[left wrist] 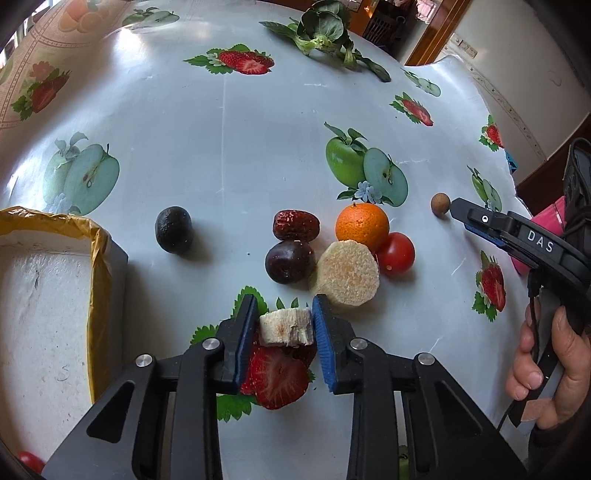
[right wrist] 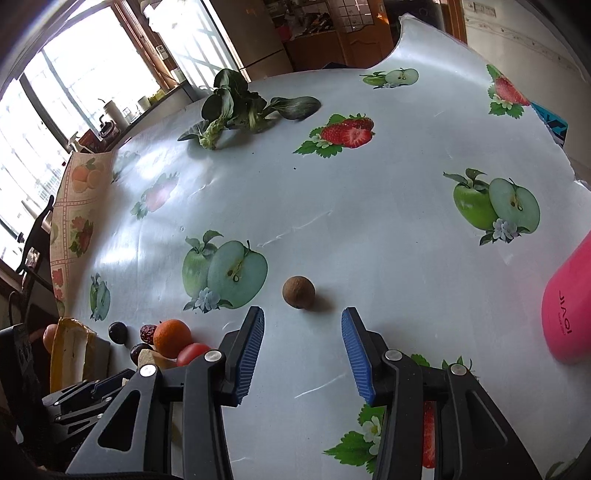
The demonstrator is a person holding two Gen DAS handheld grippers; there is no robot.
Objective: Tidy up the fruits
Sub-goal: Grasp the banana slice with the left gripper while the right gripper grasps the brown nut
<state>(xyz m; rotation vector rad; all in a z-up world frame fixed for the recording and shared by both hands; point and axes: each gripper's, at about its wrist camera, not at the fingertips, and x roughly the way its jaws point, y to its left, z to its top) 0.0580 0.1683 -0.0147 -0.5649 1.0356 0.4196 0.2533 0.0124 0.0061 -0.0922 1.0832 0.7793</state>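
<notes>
My left gripper (left wrist: 285, 301) is shut on a pale white fruit chunk (left wrist: 285, 328), low over a printed strawberry on the tablecloth. Just beyond it lie a round pale slice (left wrist: 349, 273), a dark plum (left wrist: 290, 261), a red date (left wrist: 295, 224), an orange (left wrist: 362, 225) and a red tomato (left wrist: 396, 254). A dark oval fruit (left wrist: 173, 229) sits apart to the left. My right gripper (right wrist: 303, 314) is open, with a small brown round fruit (right wrist: 298, 291) just ahead of its fingertips, not between them. The left wrist view shows that fruit (left wrist: 440, 202) at the right gripper's tip.
A white box lined with a yellow bag (left wrist: 99, 236) stands at the left edge. Leafy greens (left wrist: 325, 26) lie at the far side of the table. A pink container (right wrist: 569, 306) stands on the right. A person's hand (left wrist: 535, 369) holds the right gripper's handle.
</notes>
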